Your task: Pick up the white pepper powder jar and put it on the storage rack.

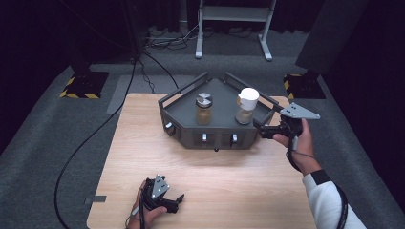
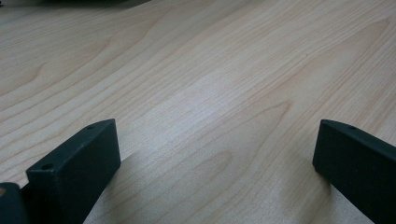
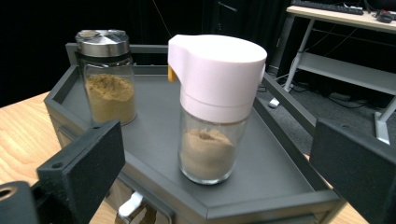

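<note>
Two jars [image 1: 204, 109] [image 1: 247, 106] stand upright on tray [image 1: 184, 112].

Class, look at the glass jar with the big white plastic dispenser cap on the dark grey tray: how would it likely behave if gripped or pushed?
The glass jar with the white plastic dispenser cap looks top-heavy: its cap overhangs the narrower glass body, so a high push would probably tip it. The smooth glass may slip between hard jaws and could break if dropped. It seems only about half full of tan powder, so probably fairly light.

Lab or studio: black curtains [image 1: 43, 28], hazard-taped stand bases [image 1: 83, 86], floor cables [image 1: 162, 40].
</note>
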Tool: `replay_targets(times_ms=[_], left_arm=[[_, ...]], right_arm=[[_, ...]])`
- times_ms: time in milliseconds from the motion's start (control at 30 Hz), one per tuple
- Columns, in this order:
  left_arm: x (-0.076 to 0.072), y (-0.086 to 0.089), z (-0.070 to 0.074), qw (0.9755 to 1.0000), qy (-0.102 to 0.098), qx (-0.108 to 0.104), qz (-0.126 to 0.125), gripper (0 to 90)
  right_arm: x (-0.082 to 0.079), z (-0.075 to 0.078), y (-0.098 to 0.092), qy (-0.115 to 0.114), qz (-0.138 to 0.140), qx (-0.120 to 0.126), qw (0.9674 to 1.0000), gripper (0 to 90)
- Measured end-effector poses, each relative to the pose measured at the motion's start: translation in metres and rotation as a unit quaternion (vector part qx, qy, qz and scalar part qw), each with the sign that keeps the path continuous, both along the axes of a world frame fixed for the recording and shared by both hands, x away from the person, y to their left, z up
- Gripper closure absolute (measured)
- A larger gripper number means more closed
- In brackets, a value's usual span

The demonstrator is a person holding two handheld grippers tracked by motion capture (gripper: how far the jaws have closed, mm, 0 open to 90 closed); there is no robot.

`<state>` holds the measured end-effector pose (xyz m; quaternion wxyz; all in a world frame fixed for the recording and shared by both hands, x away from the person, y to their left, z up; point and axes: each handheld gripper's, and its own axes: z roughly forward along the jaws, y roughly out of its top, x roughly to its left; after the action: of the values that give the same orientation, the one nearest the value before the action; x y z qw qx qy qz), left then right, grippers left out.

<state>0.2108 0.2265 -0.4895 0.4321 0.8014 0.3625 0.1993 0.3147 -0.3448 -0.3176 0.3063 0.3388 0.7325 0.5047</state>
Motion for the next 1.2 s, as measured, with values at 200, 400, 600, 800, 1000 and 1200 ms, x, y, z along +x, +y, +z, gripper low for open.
replay_targets(times_ms=[200, 400, 600, 800, 1000, 1200], left_arm=[[0.0, 0.0, 0.0, 1.0, 0.0, 0.0, 0.0, 0.7], [0.0, 0.0, 0.0, 1.0, -0.001, 0.0, 0.0, 0.7], [0.0, 0.0, 0.0, 1.0, -0.001, 0.0, 0.0, 0.7], [0.0, 0.0, 0.0, 1.0, -0.001, 0.0, 0.0, 0.7], [0.0, 0.0, 0.0, 1.0, -0.001, 0.0, 0.0, 0.7], [0.0, 0.0, 0.0, 1.0, -0.001, 0.0, 0.0, 0.7]], right_arm=[[-0.019, -0.007, -0.013, -0.008, -0.003, 0.006, 0.9999, 3.0], [-0.037, -0.021, -0.024, -0.012, -0.008, 0.005, 0.9999, 2.7], [-0.055, -0.039, -0.034, -0.025, -0.003, 0.007, 0.9997, 2.5], [-0.069, -0.052, -0.039, -0.023, 0.0, 0.005, 0.9997, 2.4], [-0.077, -0.063, -0.042, -0.012, 0.002, 0.007, 0.9999, 2.4], [-0.087, -0.079, -0.041, 0.0, 0.005, -0.001, 1.0, 2.5]])
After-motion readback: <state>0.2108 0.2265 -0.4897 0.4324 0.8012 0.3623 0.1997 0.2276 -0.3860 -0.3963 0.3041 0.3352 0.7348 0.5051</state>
